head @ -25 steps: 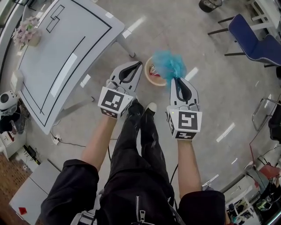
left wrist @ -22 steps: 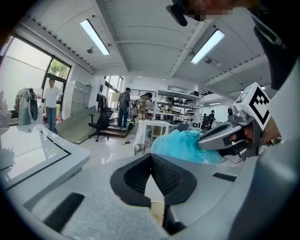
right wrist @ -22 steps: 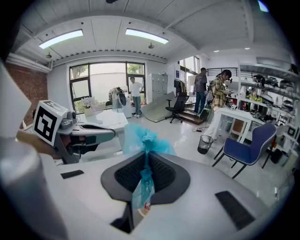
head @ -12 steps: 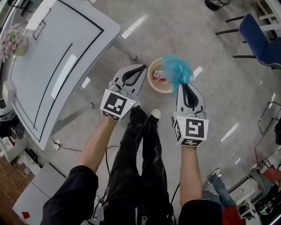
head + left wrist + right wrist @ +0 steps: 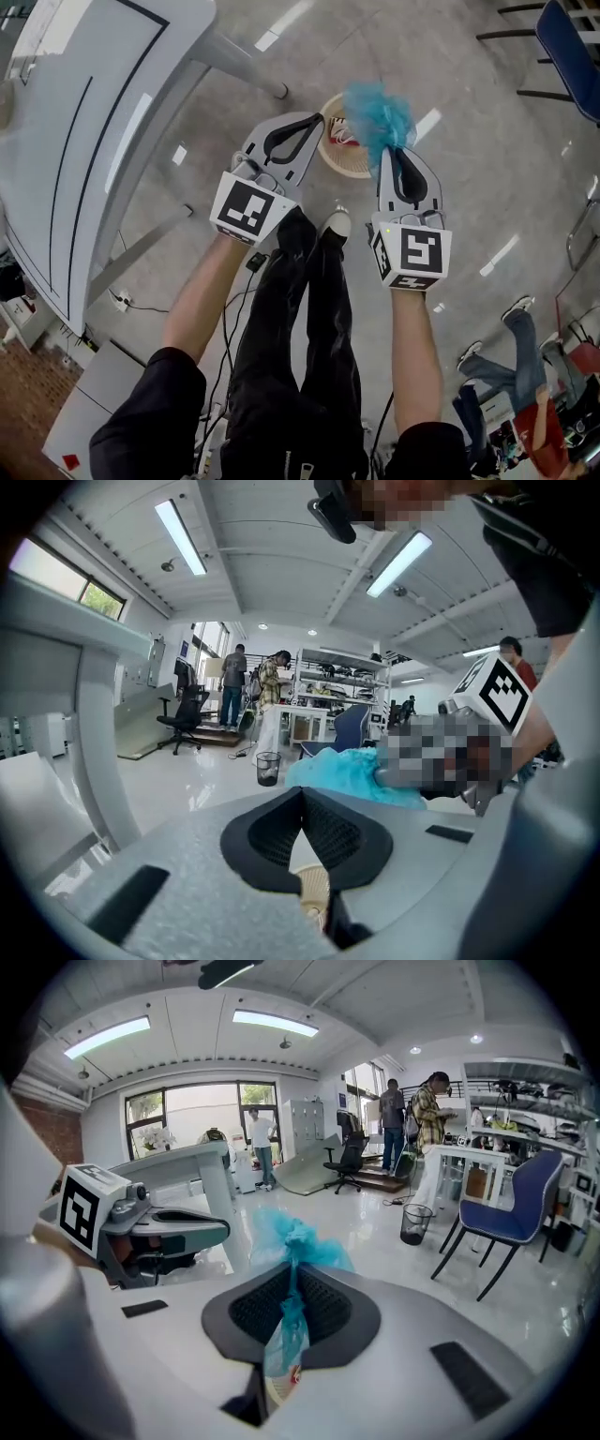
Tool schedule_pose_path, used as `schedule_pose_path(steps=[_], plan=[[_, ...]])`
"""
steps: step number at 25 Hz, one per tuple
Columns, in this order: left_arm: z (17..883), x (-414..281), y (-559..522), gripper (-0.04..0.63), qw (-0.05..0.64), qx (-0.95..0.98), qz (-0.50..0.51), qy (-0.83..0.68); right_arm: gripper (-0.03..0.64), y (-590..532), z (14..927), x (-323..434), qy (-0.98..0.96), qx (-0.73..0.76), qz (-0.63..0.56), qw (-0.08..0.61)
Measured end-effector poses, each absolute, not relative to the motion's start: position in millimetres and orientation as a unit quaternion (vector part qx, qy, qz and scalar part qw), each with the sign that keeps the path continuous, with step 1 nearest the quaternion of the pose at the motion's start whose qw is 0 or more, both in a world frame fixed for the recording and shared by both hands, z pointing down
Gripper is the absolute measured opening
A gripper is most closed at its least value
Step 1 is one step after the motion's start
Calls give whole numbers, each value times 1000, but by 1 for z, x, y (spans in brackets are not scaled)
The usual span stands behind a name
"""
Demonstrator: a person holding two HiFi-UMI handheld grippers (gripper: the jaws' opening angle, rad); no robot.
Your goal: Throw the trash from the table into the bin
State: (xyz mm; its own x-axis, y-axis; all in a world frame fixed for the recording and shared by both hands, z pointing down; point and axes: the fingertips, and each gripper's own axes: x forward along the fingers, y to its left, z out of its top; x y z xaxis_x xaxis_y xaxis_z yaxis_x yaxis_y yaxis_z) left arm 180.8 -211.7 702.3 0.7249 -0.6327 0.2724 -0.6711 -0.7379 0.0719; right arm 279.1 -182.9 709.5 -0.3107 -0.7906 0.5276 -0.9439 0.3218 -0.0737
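My right gripper (image 5: 391, 155) is shut on a crumpled teal plastic bag (image 5: 376, 112), which puffs out beyond the fingertips. In the right gripper view the bag (image 5: 286, 1237) is pinched between the pads, and a strip of it hangs down behind the right gripper (image 5: 292, 1274). A round beige bin (image 5: 339, 159) stands on the floor under both grippers, with red and white trash inside. The bag hangs over its right rim. My left gripper (image 5: 315, 120) is shut and empty above the bin's left rim. The left gripper (image 5: 302, 797) sees the teal bag (image 5: 347, 778) just ahead on its right.
The grey table (image 5: 84, 141) with its slanted legs fills the left of the head view. My own legs and shoes (image 5: 336, 225) stand just short of the bin. A blue chair (image 5: 574, 37) is at the far right. A small black bin (image 5: 413, 1222) and people stand far off.
Both grippers have sunk toward the floor and now hang over the beige bin. The teal bag stays gripped in the right one. The table has slid to the left edge of the view.
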Motion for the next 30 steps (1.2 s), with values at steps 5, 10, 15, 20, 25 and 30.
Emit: schedule_pose_path(steps=[5, 10, 15, 20, 25, 30], plan=[[745, 189, -205, 6, 91, 930, 122, -336, 28, -182, 765, 283, -782, 544, 211, 218], [774, 195, -196, 6, 119, 928, 118, -334, 28, -184, 815, 282, -780, 533, 226, 238], [792, 191, -185, 6, 147, 920, 129, -340, 28, -189, 864, 285, -767, 524, 249, 274], [808, 179, -174, 6, 155, 919, 138, -335, 28, -186, 914, 289, -748, 511, 278, 319], [809, 173, -169, 6, 169, 914, 145, -339, 29, -175, 950, 299, -738, 486, 303, 358], [806, 167, -164, 6, 168, 914, 146, -339, 173, -165, 975, 300, -741, 442, 308, 402]])
